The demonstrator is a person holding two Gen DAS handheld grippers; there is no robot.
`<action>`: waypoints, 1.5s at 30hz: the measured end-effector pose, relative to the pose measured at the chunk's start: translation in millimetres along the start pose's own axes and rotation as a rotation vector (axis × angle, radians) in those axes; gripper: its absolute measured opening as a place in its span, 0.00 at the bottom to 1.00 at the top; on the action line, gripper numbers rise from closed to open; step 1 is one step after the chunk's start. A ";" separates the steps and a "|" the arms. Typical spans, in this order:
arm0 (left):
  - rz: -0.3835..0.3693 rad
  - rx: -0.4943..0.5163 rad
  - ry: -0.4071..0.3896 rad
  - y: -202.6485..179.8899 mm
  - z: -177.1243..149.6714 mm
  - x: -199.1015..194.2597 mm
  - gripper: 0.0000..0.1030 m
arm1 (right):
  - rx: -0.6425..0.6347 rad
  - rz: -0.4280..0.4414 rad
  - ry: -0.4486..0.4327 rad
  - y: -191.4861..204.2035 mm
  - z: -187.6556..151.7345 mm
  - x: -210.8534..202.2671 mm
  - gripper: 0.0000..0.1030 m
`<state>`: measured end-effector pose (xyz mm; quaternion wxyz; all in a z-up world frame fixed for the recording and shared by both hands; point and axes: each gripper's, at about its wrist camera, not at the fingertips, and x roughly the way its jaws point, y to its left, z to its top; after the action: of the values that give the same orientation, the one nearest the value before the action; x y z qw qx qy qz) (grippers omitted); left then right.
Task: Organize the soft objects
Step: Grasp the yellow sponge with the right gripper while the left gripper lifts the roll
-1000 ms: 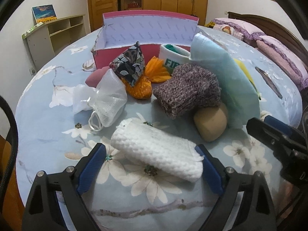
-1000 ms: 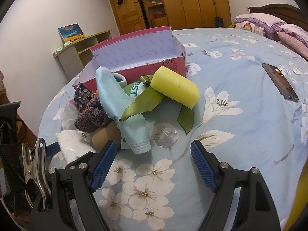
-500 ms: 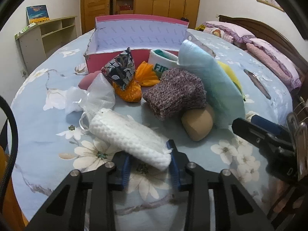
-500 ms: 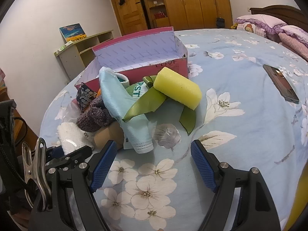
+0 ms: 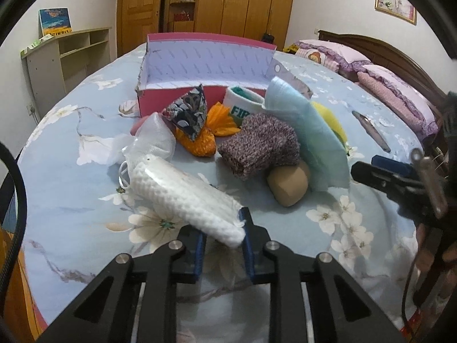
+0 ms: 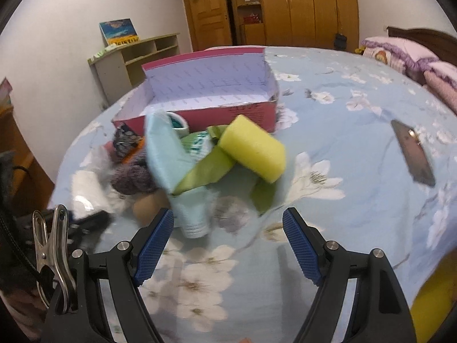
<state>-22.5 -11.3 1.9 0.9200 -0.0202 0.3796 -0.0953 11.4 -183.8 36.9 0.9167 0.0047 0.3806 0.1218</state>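
**Left tongs clamp the white knit roll at the near edge of the pile**

The left gripper (image 5: 222, 237) has its blue pads (image 5: 248, 245) pressed on the near end of a white knitted cloth roll (image 5: 182, 191); the jaws have just been closing, with the roll between them. The roll slants away up and to the left over the floral blue bedsheet (image 5: 71, 200), its far end close to a translucent mesh pouch (image 5: 155, 138).

The right gripper (image 6: 228, 240) hangs with its jaws wide and nothing between them, just short of the pile; the tip of a pale blue folded cloth (image 6: 168, 160) lies just ahead of its left pad.

Beyond the roll the soft things crowd together: a tan rounded lump (image 5: 288, 184) touching a purple-brown knitted piece (image 5: 260, 145), the pale blue cloth leaning upright beside them, then an orange fabric piece (image 5: 205, 140) under a dark patterned triangular pouch (image 5: 190, 114), and a white band with green letters (image 5: 242, 107). From the right wrist view, a yellow foam cylinder (image 6: 254, 151) rests on a green ribbon (image 6: 208, 168).

Behind the pile stands an open pink box (image 5: 208, 65) with a pale lining. Well to the right a dark phone (image 6: 414, 153) lies flat on the sheet. Farthest off are pink pillows (image 5: 394, 91), a low shelf unit (image 5: 68, 57) and wooden wardrobes (image 5: 245, 3)
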 end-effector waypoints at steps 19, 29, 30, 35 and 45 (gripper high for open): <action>-0.023 0.039 -0.073 -11.8 17.6 -29.3 0.22 | -0.145 -0.060 0.007 -18.2 32.8 36.2 0.57; -0.006 0.045 -0.110 -11.8 31.2 -36.3 0.22 | -0.163 -0.056 -0.016 -18.2 41.9 43.0 0.16; -0.005 0.046 -0.111 -11.1 32.7 -35.6 0.22 | -0.156 -0.049 -0.019 -19.8 42.4 41.9 0.15; -0.004 0.054 -0.125 -11.2 40.4 -35.4 0.22 | -0.146 -0.032 -0.039 -23.1 46.2 35.0 0.11; -0.016 0.036 -0.145 -4.8 62.2 -32.8 0.22 | -0.138 -0.017 -0.100 -18.3 57.8 12.8 0.11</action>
<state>-2.4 -12.0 69.5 0.9445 -0.0137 0.3100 -0.1076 64.6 -193.8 67.2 0.9338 -0.0555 0.3249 0.1393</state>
